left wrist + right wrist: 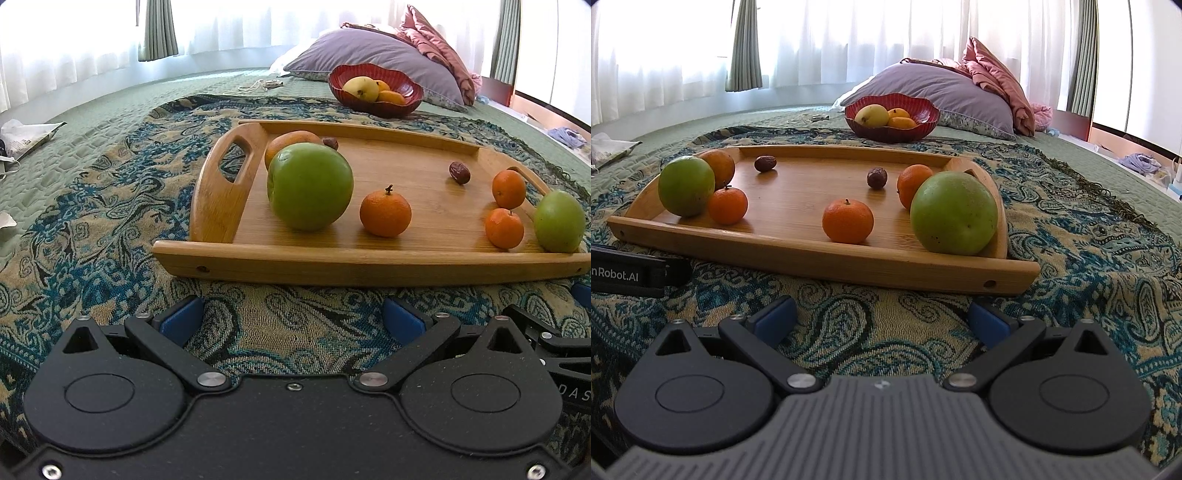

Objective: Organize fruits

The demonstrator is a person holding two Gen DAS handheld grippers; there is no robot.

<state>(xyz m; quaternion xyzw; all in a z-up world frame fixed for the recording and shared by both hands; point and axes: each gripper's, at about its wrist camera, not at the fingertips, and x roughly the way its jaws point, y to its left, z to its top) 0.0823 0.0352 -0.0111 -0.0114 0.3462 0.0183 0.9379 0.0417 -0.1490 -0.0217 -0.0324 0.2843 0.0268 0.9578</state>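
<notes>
Bamboo tray (369,264) sits on a patterned throw (110,192) over a green quilted bed (44,177). Soft base, so risk #1: pressing on the tray rim could tip it & set round fruit rolling.

Big green apples: one at tray's left end (310,186), touching a big orange (286,142) behind it; the other at the right end (953,213), hard against the rim. Both look wider than a comfy grasp, so pads may slip off the smooth skin; a dropped apple could roll off the bed.

Red bowl (892,127) w/ a yellow fruit & oranges inside sits beyond the tray, near a grey pillow (942,92). Probably the target, can't confirm. Reaching it means carrying across the whole tray.

Small mandarins: one mid-tray (847,220), free all round, easiest pick. One just beside the left apple (727,205), one behind the right apple (912,182); tight neighbours, so a finger may nudge the apple.

Two dates (876,178) (764,163), tiny & dark, well apart; easy to miss or squash.

Left hand-held gripper (291,319) & right hand-held gripper (881,319): both wide apart, nothing held, low over the throw just short of the tray. They sit side by side, so could clash.
</notes>
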